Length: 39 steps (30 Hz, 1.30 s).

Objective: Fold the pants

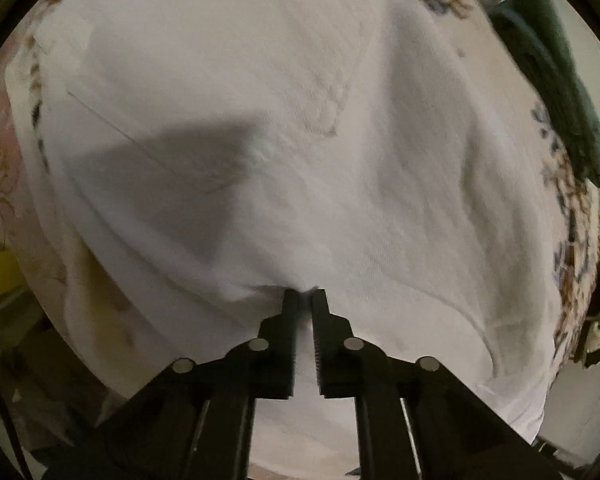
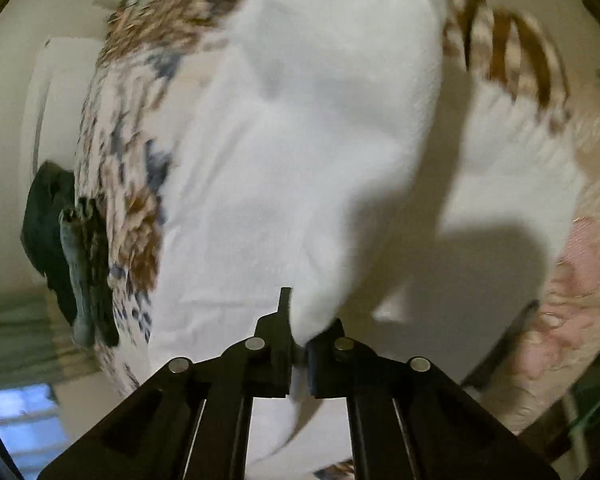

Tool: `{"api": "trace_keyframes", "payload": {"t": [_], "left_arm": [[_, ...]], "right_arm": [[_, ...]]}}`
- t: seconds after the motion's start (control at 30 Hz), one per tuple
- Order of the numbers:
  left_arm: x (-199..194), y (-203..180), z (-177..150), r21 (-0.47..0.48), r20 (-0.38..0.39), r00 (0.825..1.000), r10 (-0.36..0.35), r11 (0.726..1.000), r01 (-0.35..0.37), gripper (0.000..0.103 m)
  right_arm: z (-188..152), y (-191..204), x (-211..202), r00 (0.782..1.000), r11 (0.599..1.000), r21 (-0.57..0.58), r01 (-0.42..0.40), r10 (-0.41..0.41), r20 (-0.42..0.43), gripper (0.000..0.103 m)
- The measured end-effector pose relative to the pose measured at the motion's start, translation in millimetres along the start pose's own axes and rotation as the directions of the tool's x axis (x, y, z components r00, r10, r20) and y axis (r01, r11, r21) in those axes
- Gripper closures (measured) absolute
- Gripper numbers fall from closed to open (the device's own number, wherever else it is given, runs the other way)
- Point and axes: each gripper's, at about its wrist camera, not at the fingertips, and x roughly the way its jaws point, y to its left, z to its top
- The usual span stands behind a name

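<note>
White pants [image 1: 320, 128] lie spread over a patterned bedspread and fill most of the left wrist view. My left gripper [image 1: 305, 295] points down at them, its black jaws shut on a small pinch of the white fabric near the lower edge. In the right wrist view the same white pants [image 2: 284, 168] lie flat, with one fold lifted up off the rest. My right gripper [image 2: 300, 320] is shut on that lifted fold, which drapes over and hides its right fingertip. The gripper casts a dark shadow on the cloth to the right.
The floral bedspread [image 2: 120, 184] shows around the pants, with a pink patterned part [image 2: 580, 280] at the right. A dark green garment [image 1: 560, 92] lies at the upper right of the left wrist view, and a dark garment [image 2: 56, 232] sits at the bed's left edge.
</note>
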Motion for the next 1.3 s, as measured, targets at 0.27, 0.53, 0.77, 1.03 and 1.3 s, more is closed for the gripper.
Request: {"api": "trace_keyframes", "payload": {"t": [0.27, 0.53, 0.77, 1.03, 1.3], "left_arm": [[-45.0, 36.7, -25.6, 0.075, 0.021, 1.0, 0.001, 0.997, -0.003, 0.1], [-13.1, 63.5, -16.0, -0.219, -0.062, 0.963, -0.262, 0.945, 0.243, 0.069], [12.1, 55.5, -16.1, -0.235, -0.079, 0.98, -0.185, 0.959, 0.162, 0.072], [-48.2, 54.1, -38.8, -0.067, 0.033, 0.985, -0.171, 0.983, 0.173, 0.099], [-20.8, 49.2, -22.1, -0.061, -0.032, 0.993, -0.117, 0.992, 0.115, 0.094]], "right_arm": [[-19.5, -6.7, -55.8, 1.0, 0.999, -0.02, 0.026, -0.026, 0.005, 0.099], [3.3, -11.1, -0.3, 0.991, 0.998, -0.011, 0.058, -0.059, -0.121, 0.092], [3.1, -16.5, 24.9, 0.985, 0.996, 0.031, 0.085, -0.08, -0.15, 0.074], [-6.5, -15.7, -20.5, 0.996, 0.996, 0.014, 0.083, -0.083, -0.03, 0.099], [-0.6, -32.8, -6.3, 0.982, 0.987, -0.04, 0.156, -0.159, -0.102, 0.097]]}}
